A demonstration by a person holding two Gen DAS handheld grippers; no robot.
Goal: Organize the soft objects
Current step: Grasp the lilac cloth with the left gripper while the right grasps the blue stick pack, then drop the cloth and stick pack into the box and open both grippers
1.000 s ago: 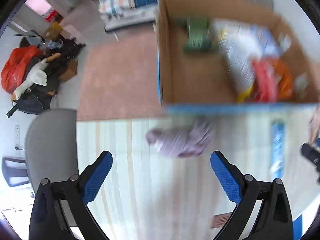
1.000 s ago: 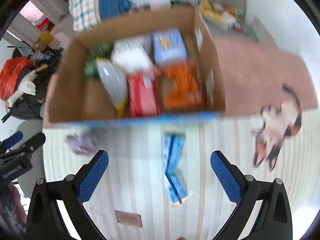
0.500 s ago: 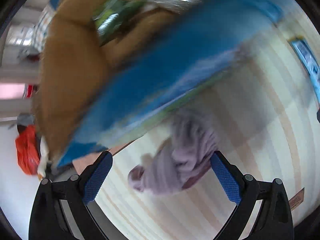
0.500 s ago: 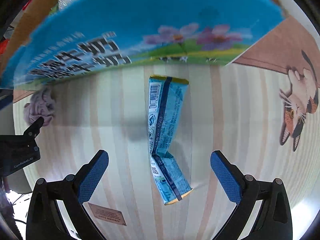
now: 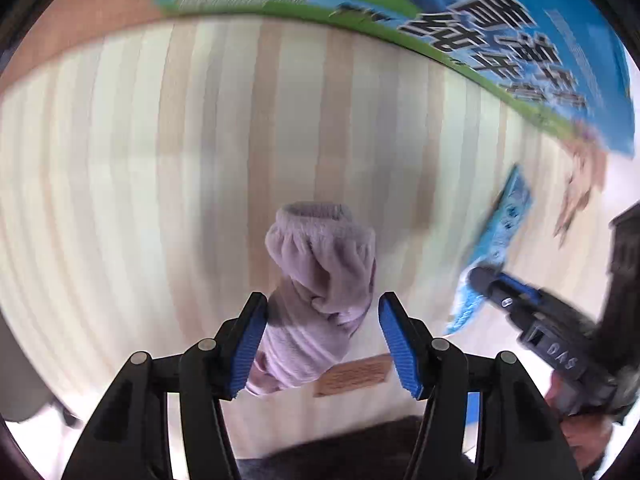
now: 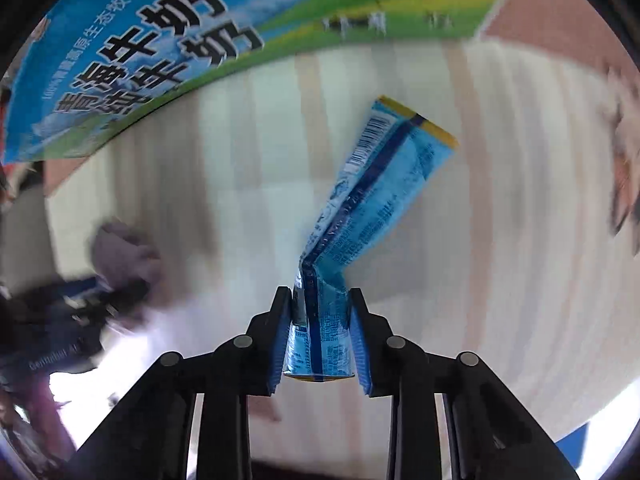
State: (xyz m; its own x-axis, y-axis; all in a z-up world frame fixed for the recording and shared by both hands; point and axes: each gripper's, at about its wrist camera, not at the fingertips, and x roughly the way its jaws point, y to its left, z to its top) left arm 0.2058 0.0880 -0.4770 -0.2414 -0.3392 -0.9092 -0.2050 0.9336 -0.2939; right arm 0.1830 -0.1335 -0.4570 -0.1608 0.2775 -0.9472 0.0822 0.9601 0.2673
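Your left claw is closing around the fluffy purple sock, which is lying on the striped tabletop near 6 o'clock in the left view; the left pad is touching it, but the right pad is not on it yet. Your right claw is closing too, and it is pinching the near end of the blue snack packet. The packet's far end is pointing toward 1 o'clock, below the blue and green box.
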